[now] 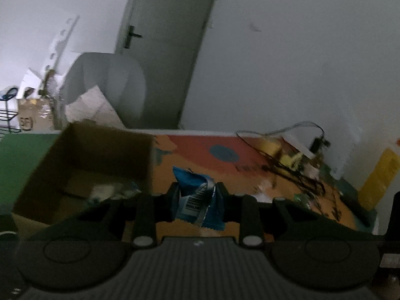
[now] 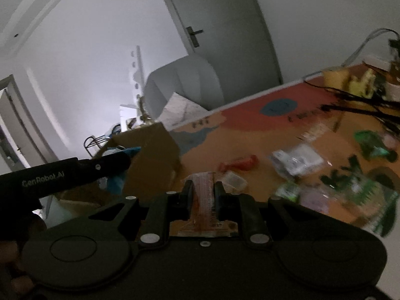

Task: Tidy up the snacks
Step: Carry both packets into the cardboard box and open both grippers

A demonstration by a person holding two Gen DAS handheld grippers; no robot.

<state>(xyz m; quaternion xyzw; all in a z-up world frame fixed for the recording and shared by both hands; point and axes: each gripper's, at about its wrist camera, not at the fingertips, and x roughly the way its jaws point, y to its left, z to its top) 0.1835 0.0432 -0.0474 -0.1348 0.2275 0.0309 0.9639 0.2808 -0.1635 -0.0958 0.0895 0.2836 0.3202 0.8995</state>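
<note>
My left gripper (image 1: 197, 195) is shut on a blue snack packet (image 1: 196, 197) with a barcode, held above the orange table just right of an open cardboard box (image 1: 82, 160). The box holds at least one pale wrapped snack (image 1: 110, 191). My right gripper (image 2: 202, 195) is shut on a pink and orange snack packet (image 2: 203, 200), held over the table near the same box (image 2: 150, 155). The left gripper's black body (image 2: 62, 172) with the blue packet (image 2: 117, 180) shows at the left of the right wrist view, over the box.
Loose snacks lie on the table: a red one (image 2: 240, 162), a clear tub (image 2: 235, 180), a silver packet (image 2: 297, 160) and green packets (image 2: 375, 145). Black cables (image 1: 295, 172) and a yellow item (image 1: 292, 160) sit at the far right. A grey armchair (image 1: 105, 85) stands beyond the table.
</note>
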